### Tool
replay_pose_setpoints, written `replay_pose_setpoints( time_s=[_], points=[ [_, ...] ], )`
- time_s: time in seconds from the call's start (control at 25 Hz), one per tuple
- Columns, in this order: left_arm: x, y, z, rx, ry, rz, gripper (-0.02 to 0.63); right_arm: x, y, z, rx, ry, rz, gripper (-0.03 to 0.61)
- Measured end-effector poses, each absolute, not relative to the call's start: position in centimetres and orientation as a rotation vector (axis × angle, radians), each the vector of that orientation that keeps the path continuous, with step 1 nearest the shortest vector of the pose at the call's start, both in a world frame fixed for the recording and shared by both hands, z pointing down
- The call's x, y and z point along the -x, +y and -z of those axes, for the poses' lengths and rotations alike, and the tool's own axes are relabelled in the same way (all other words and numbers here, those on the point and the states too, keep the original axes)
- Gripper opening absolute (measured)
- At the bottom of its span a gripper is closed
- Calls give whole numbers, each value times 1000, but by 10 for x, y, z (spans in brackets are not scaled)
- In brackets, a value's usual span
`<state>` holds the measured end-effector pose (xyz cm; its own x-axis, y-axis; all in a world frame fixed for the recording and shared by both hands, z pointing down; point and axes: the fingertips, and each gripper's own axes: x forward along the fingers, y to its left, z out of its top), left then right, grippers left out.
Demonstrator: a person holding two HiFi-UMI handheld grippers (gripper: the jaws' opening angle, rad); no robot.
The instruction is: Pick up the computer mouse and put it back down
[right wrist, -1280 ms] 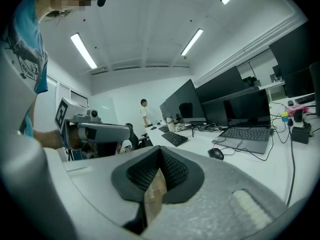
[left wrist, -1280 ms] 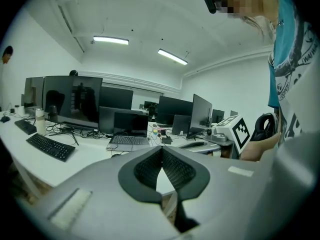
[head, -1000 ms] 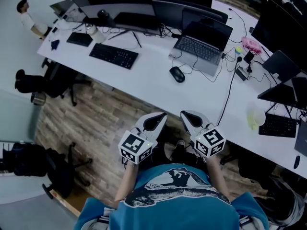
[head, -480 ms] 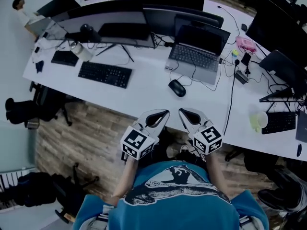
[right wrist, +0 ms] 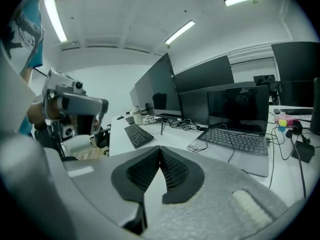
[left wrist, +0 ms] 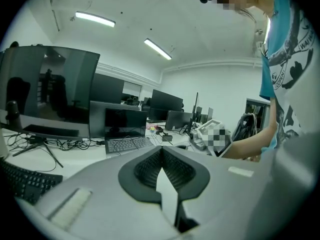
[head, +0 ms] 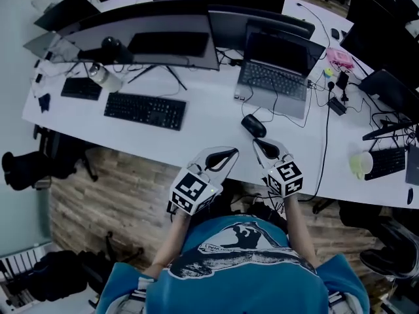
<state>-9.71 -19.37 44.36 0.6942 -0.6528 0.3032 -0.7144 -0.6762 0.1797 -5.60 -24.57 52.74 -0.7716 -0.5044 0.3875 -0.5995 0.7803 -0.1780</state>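
The black computer mouse (head: 253,126) lies on the white desk (head: 203,128), just in front of the open laptop (head: 275,77). My right gripper (head: 260,142) hovers over the desk's near edge, its tips a short way on the near side of the mouse, jaws shut and empty. My left gripper (head: 231,151) is held beside it to the left, also over the desk's edge, shut with nothing in it. In the left gripper view (left wrist: 161,149) and the right gripper view (right wrist: 160,148) the ribbed pads meet at the tips. The mouse is hidden behind the gripper bodies in both gripper views.
A black keyboard (head: 145,111) lies to the left under a wide curved monitor (head: 144,34). A black cable (head: 323,150) runs down over the desk's edge to the right of my right gripper. A pale green cup (head: 360,164) stands further right. Wooden floor (head: 124,188) lies below.
Both grippers have moved forward from over the floor to the desk's near edge, closer to the mouse. Both have stayed shut.
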Motion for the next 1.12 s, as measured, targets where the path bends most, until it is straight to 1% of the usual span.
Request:
replay_pose_setpoints(
  time_s=[0.28, 0.32, 0.36, 0.44, 0.48, 0.64, 0.72, 0.8, 1.12],
  points=[
    [126, -203, -443, -2622, -1056, -326, 14, 59, -294, -580, -889, -2478, -329, 6],
    [131, -204, -444, -2621, -1055, -331, 15, 59, -300, -588, -883, -2454, -332, 50],
    [135, -204, -446, -2622, -1053, -334, 14, 59, -305, -596, -877, -2430, -340, 107],
    [143, -205, -451, -2630, -1046, -333, 15, 61, -315, -611, -872, -2387, -361, 126],
    [147, -205, -451, -2631, -1043, -333, 14, 61, -319, -618, -869, -2367, -370, 148],
    [158, -207, -450, -2618, -1037, -346, 14, 64, -332, -646, -828, -2264, -362, 288],
    [163, -207, -453, -2622, -1034, -339, 15, 65, -335, -659, -802, -2216, -355, 329],
    [168, -206, -456, -2621, -1031, -334, 15, 65, -337, -672, -784, -2171, -359, 345],
    [185, -200, -466, -2588, -1038, -311, 14, 63, -340, -690, -772, -2123, -435, 350]
  ],
)
